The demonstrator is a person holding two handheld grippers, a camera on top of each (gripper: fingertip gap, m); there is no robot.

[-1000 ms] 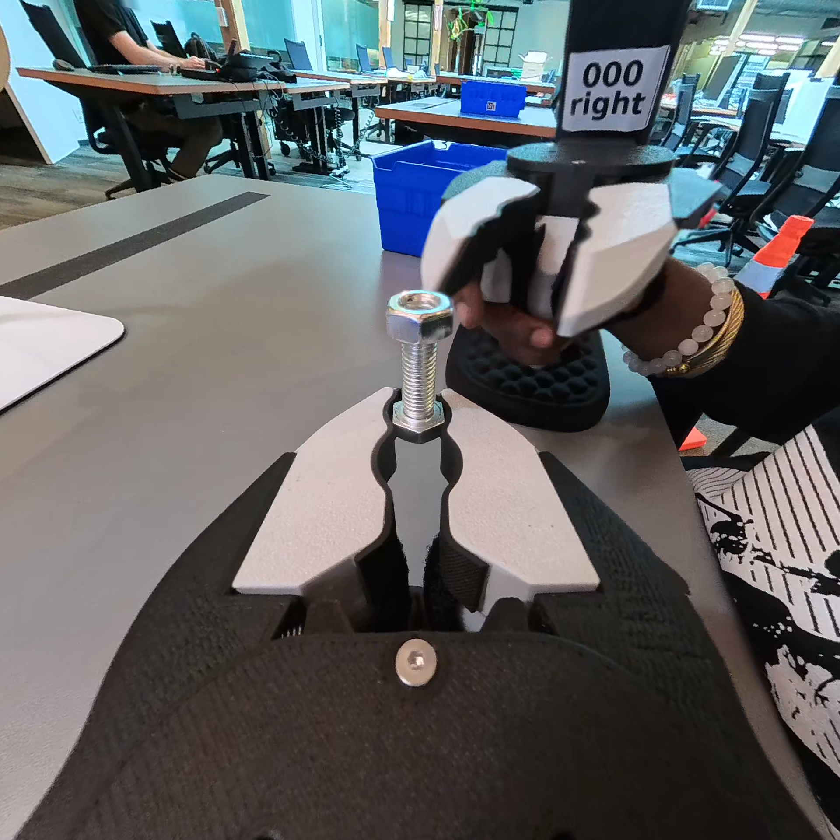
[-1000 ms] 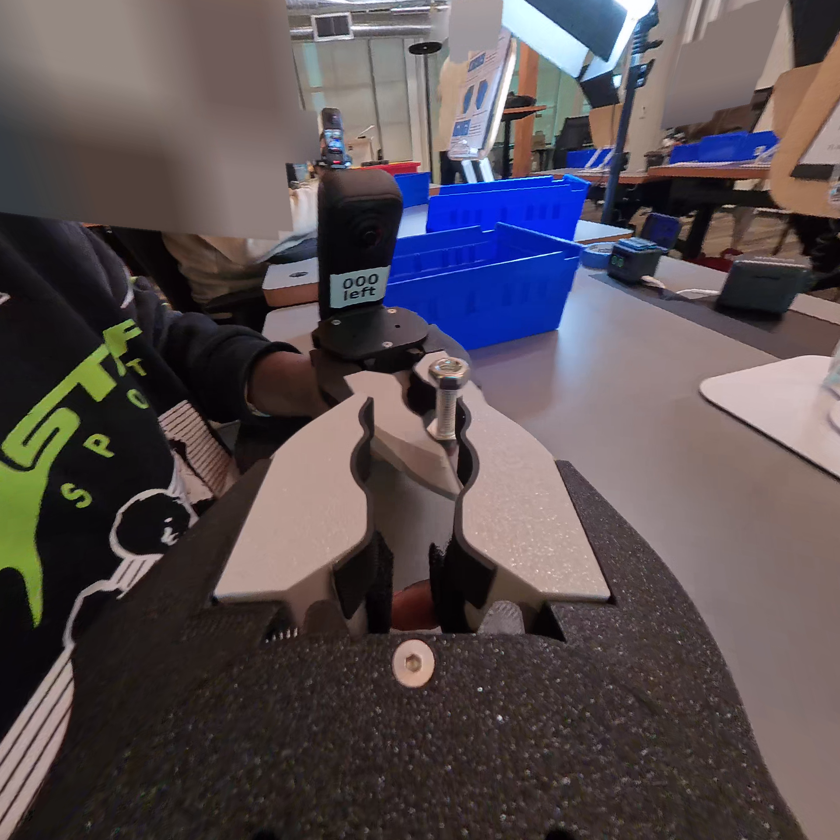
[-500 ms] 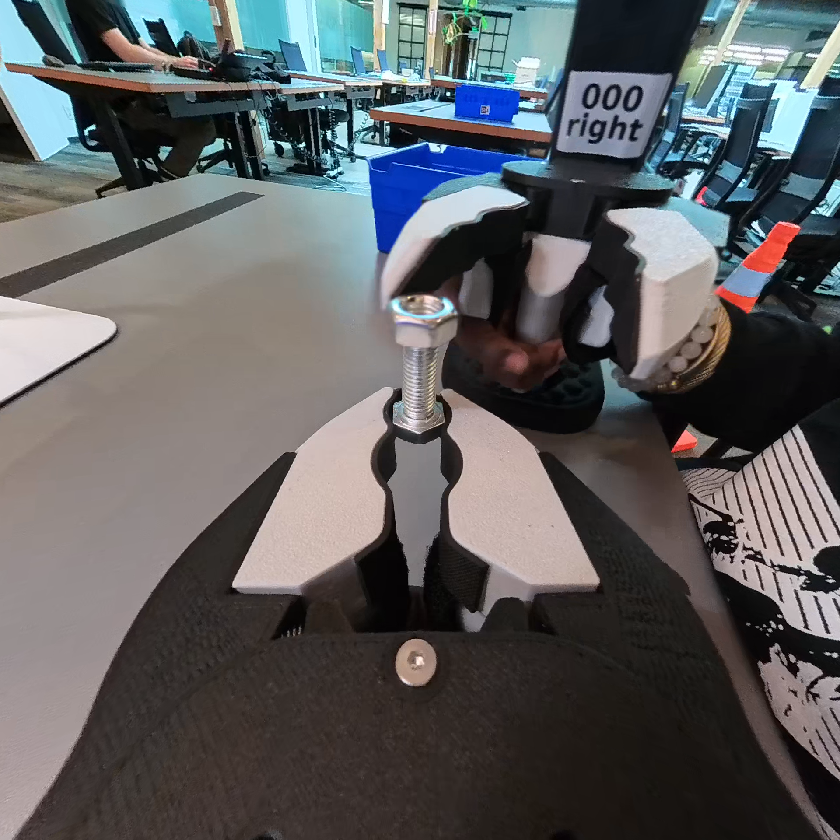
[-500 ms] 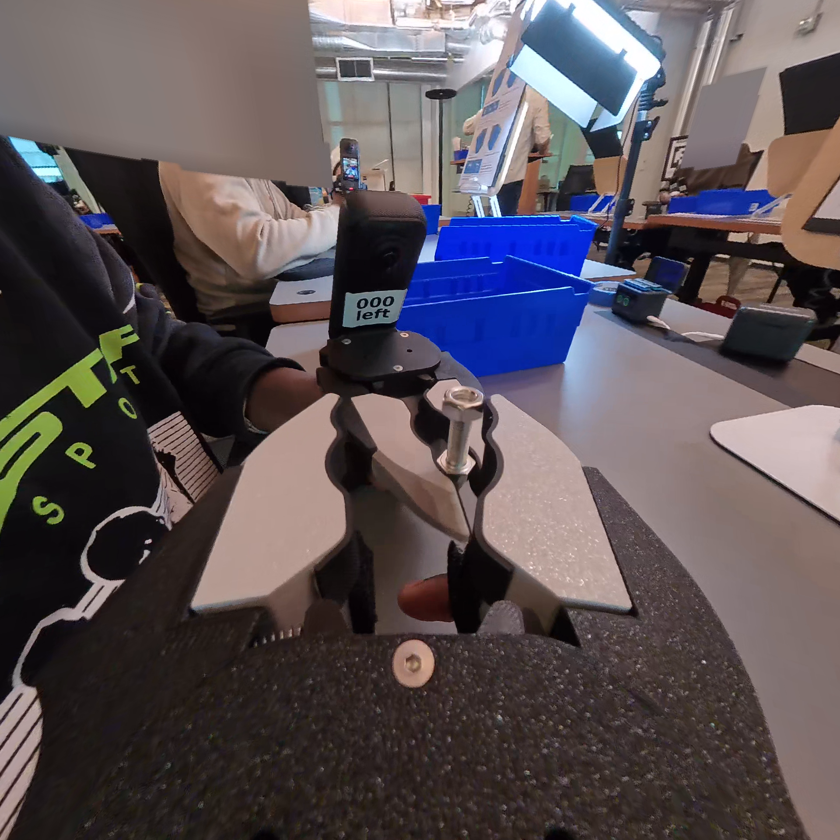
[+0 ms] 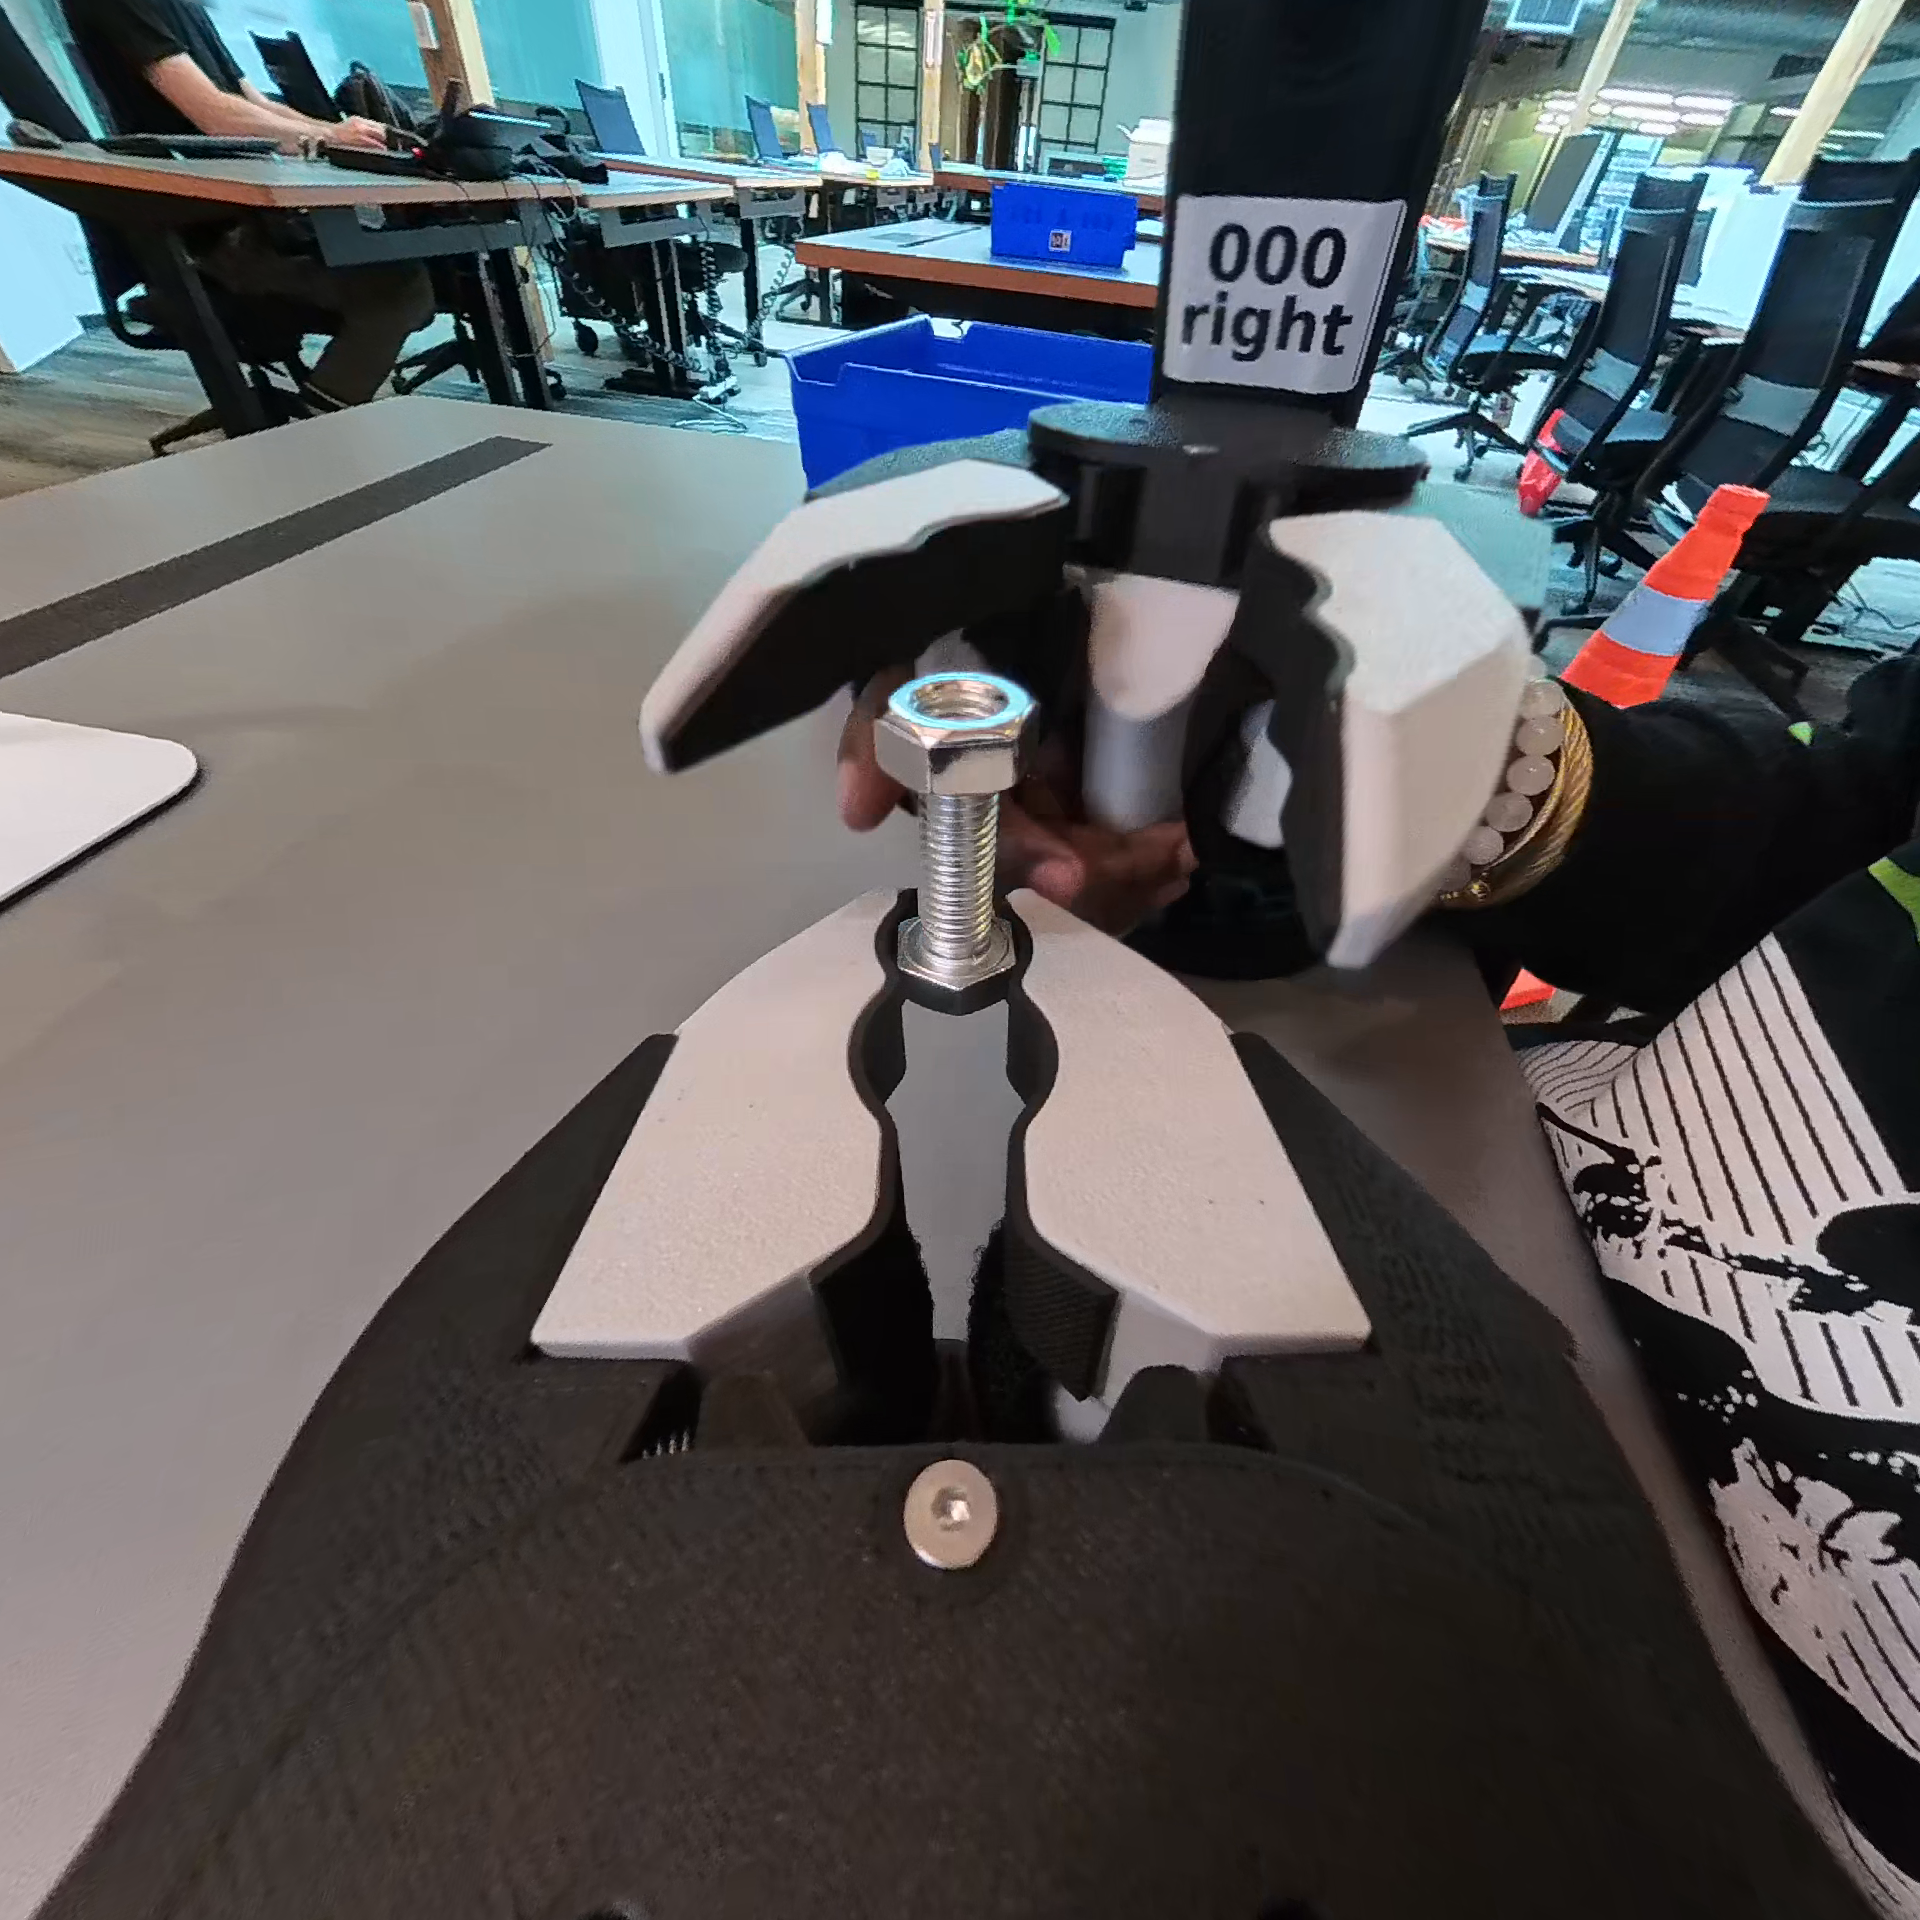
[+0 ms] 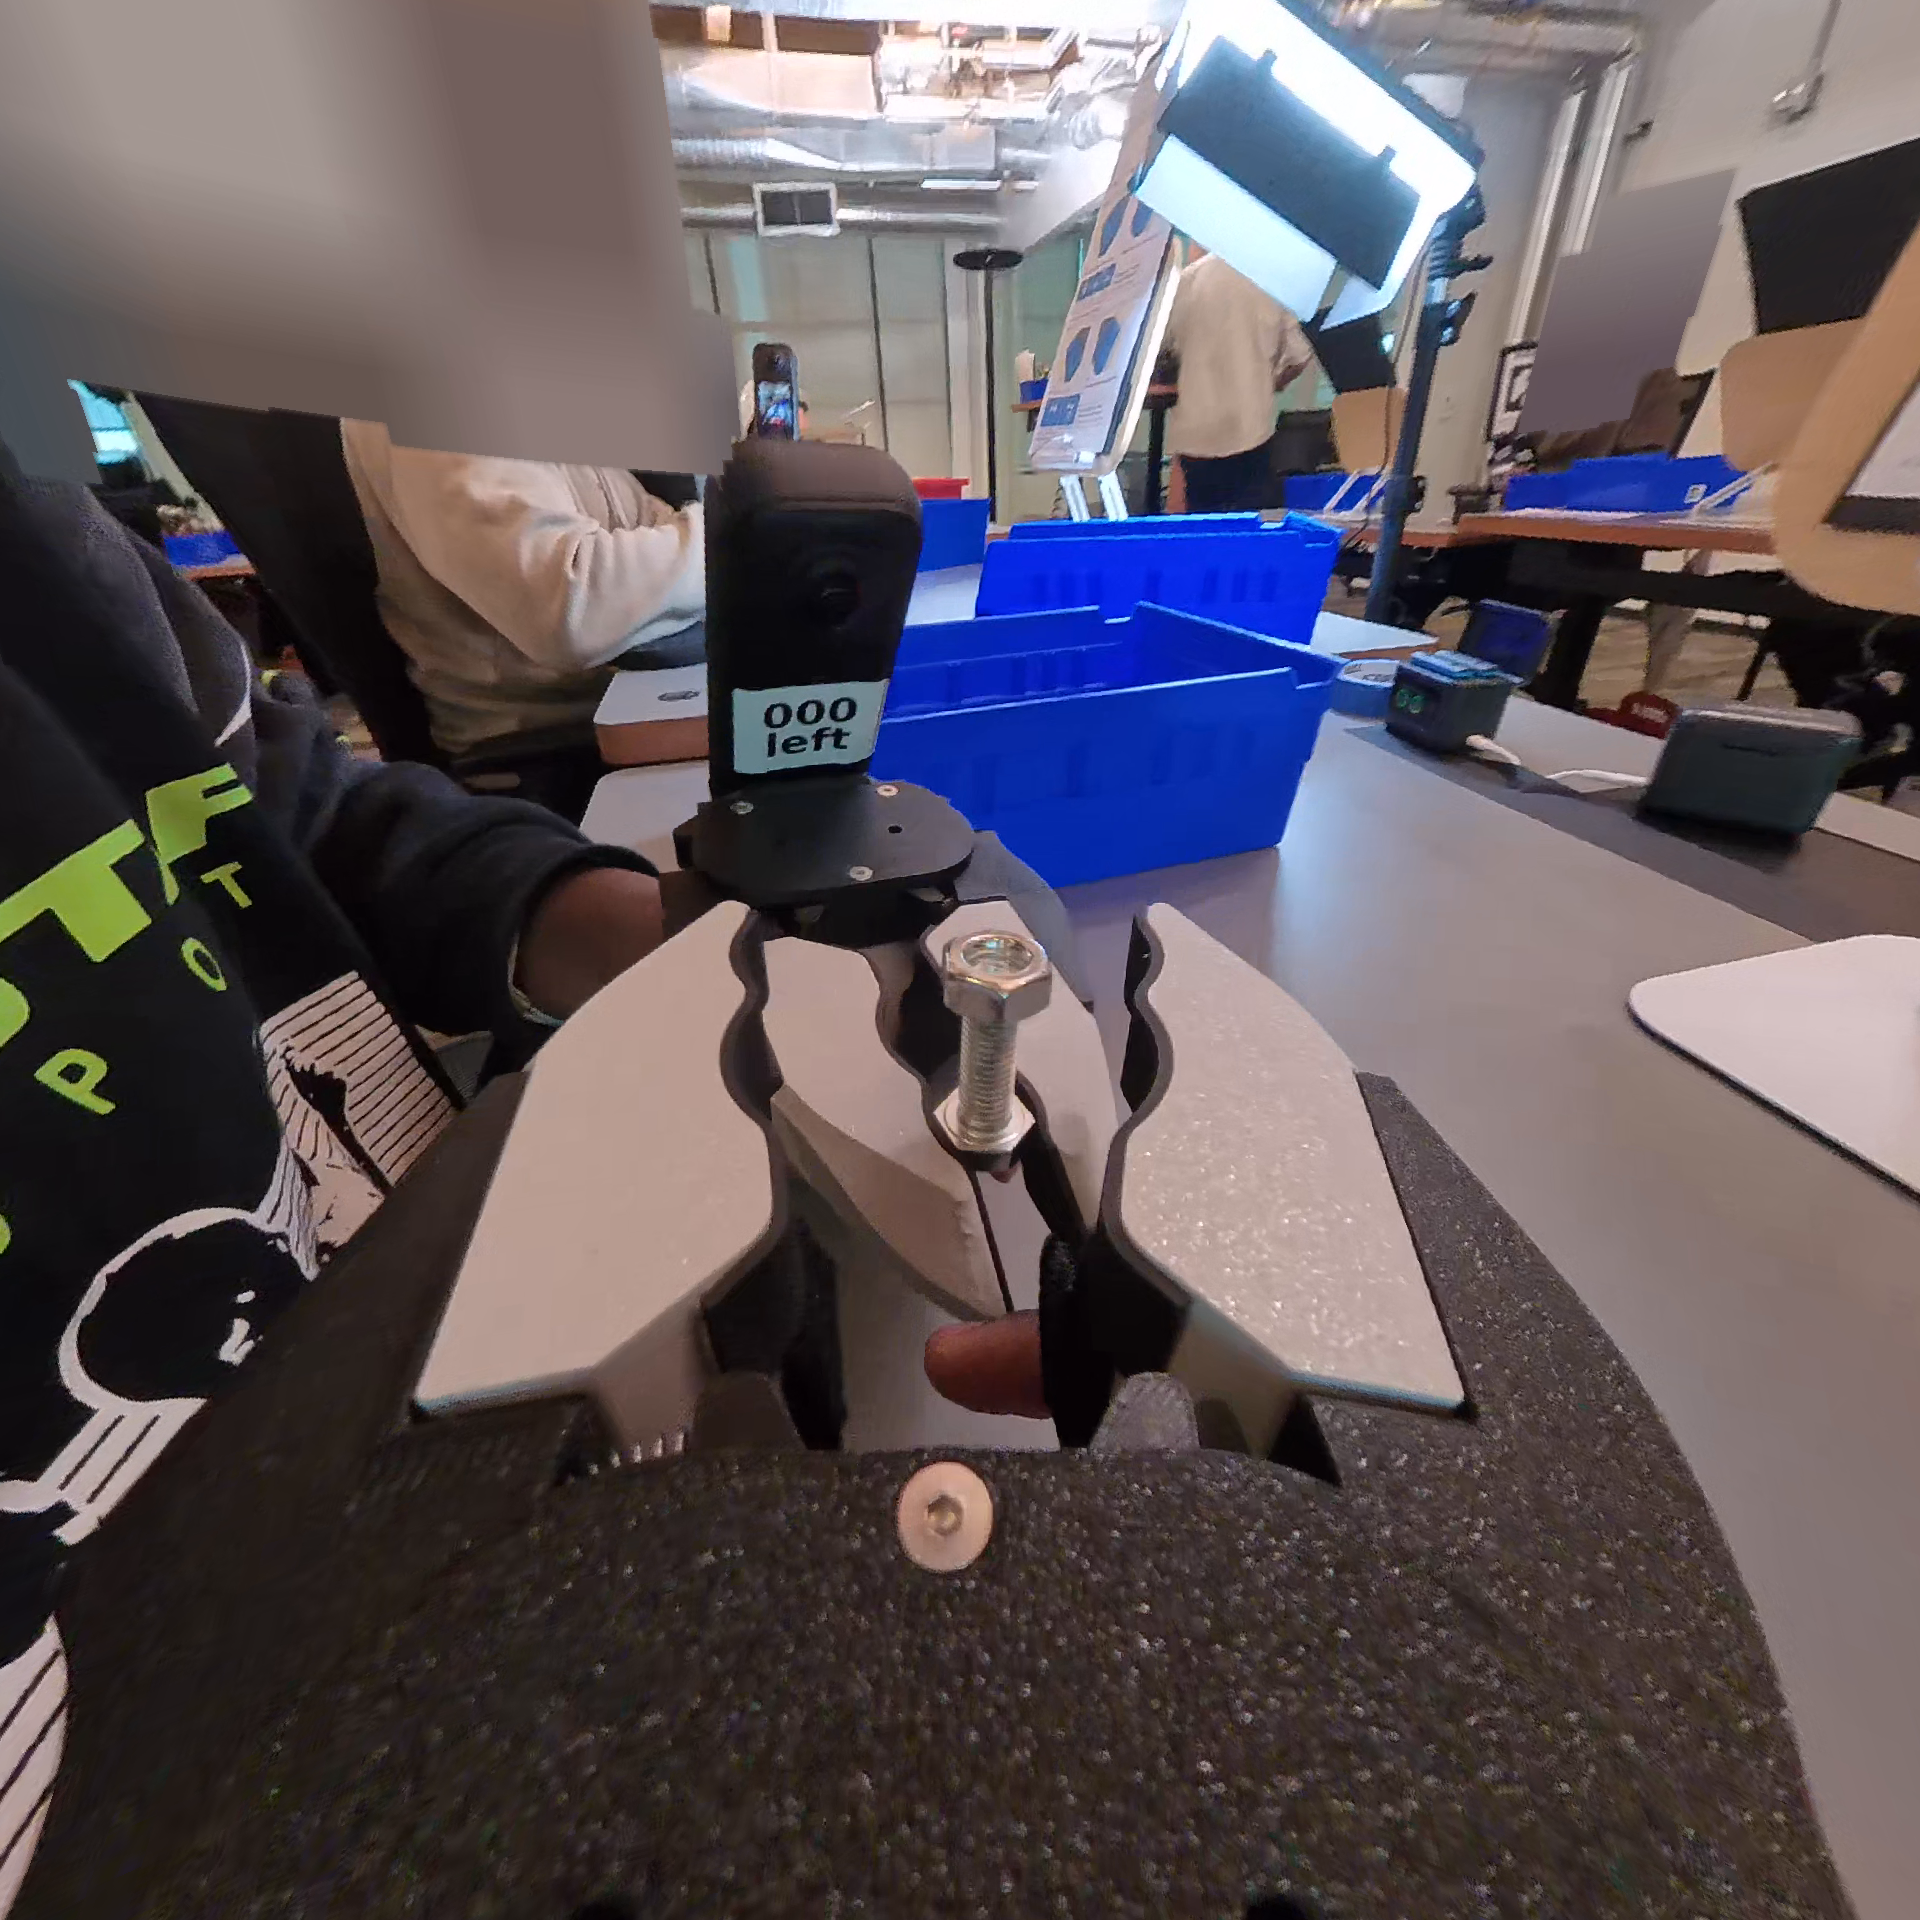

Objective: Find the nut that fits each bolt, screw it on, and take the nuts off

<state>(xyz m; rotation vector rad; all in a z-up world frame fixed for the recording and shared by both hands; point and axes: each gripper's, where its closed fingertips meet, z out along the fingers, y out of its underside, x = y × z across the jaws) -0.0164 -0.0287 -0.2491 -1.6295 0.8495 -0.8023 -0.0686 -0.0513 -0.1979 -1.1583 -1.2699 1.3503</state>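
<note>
— Looking at the left gripper [image 5: 954, 961], what is it doing?
— It is clamped on the head of the bolt [image 5: 956, 873], which stands upright above the grey table [image 5: 436, 831], threaded end up.
— And the nut [image 5: 954, 734]?
— It sits at the very top of the bolt's thread, well above the head.
— Where is the right gripper [image 6: 940, 1023]?
— Facing the left one, with its fingers [image 6: 1226, 1122] spread wide. In the right wrist view the nut [image 6: 994, 971] and bolt [image 6: 987, 1081] stand between those fingers, touching neither as far as I can tell.
— Anything else nearby?
— A blue bin [image 6: 1101, 727] on the table behind the grippers, and a white pad [image 5: 73, 800] off to one side.
</note>
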